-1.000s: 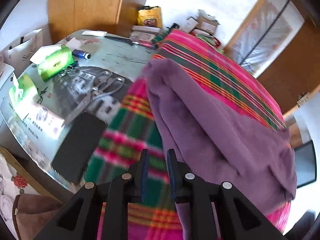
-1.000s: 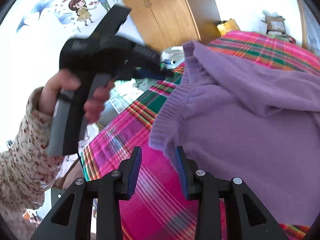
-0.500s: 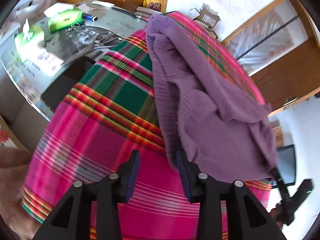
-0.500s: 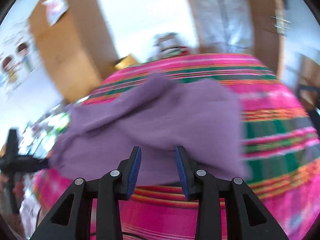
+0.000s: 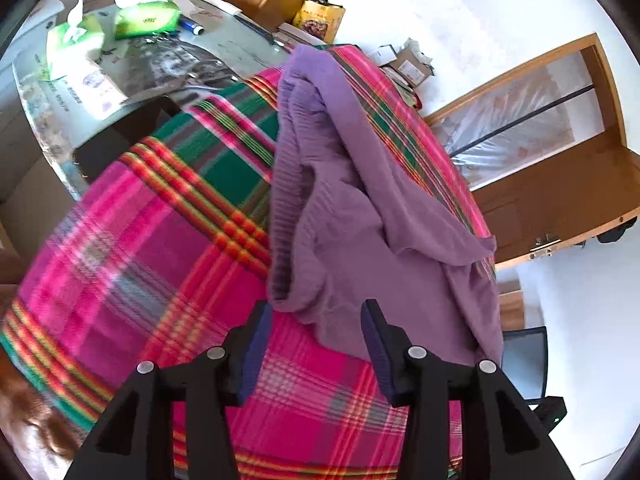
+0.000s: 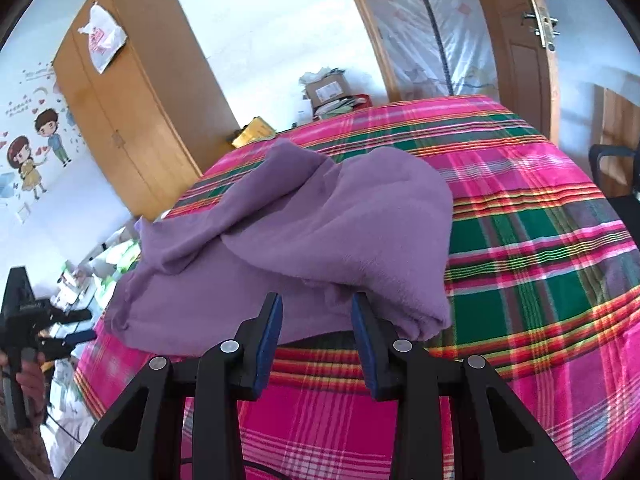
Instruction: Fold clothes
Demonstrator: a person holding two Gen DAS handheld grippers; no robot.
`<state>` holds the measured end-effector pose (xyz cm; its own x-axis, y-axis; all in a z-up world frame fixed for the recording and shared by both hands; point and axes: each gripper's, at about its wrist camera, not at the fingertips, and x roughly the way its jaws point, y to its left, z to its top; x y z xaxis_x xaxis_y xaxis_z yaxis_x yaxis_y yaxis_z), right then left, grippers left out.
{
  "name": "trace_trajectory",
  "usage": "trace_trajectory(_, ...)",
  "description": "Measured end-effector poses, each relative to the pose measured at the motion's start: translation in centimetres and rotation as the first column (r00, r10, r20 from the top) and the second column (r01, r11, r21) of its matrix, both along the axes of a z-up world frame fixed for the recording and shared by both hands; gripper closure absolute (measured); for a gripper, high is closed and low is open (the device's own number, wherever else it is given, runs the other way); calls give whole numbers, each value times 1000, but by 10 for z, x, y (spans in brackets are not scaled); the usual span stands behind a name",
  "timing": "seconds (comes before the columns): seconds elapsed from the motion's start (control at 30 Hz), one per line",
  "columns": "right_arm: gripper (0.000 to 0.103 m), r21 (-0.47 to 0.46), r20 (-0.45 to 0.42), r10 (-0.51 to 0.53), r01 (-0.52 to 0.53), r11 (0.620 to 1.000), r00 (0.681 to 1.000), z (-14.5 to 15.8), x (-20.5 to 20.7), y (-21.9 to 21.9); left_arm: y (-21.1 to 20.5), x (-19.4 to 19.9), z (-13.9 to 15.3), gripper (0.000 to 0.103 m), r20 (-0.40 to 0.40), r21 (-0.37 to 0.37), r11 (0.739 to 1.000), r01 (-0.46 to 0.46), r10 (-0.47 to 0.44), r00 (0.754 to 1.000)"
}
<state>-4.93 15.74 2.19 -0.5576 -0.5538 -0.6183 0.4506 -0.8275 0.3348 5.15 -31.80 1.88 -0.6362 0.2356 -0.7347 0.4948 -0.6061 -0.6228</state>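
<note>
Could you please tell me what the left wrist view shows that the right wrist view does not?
Only the left wrist view shows the green tissue packs on the glass table and the yellow bag. Only the right wrist view shows the wardrobe, the cartoon wall sticker and the left gripper from outside. Both show the purple sweater on the plaid cloth.

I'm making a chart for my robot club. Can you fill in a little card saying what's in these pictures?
clothing: purple sweater, crumpled, not folded
lying on: plaid blanket
left gripper: jaws have just been opening, near sweater's edge, pads not pressing it
right gripper: open, at sweater's near edge
nearby: green tissue packs on side table
</note>
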Motion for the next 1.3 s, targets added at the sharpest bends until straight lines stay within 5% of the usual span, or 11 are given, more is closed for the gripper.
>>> trace_trajectory(0.27, 66, -18, 27, 25, -25, 1000, 999, -10, 1, -2, 2, -16, -21, 57, 70, 73, 994, -79, 74, 995)
trace_trajectory(0.43, 66, -26, 41, 48, -47, 999, 998, -15, 1, -3, -5, -9, -32, 57, 67, 176, 960, -219, 210, 975)
trace_trajectory(0.6, 66, -27, 55, 58, -56, 998, 997, -19, 0, -3, -9, -7, -35, 58, 49, 200, 938, -281, 277, 960)
trace_trajectory(0.97, 66, 5, 51, 58, -58, 998, 997, -22, 1, -4, -11, -3, -45, 93, 6, 177, 932, -316, 320, 947)
trace_trajectory(1.1, 66, 117, -64, 179, -171, 978, 982, -16, 24, -27, -15, 2, -38, 94, -26, 184, 931, -315, 325, 945)
trace_trajectory(1.3, 66, 425, -203, 332, -223, 877, 921, -14, 44, -64, -20, 2, -24, 94, -83, 181, 935, -306, 325, 942)
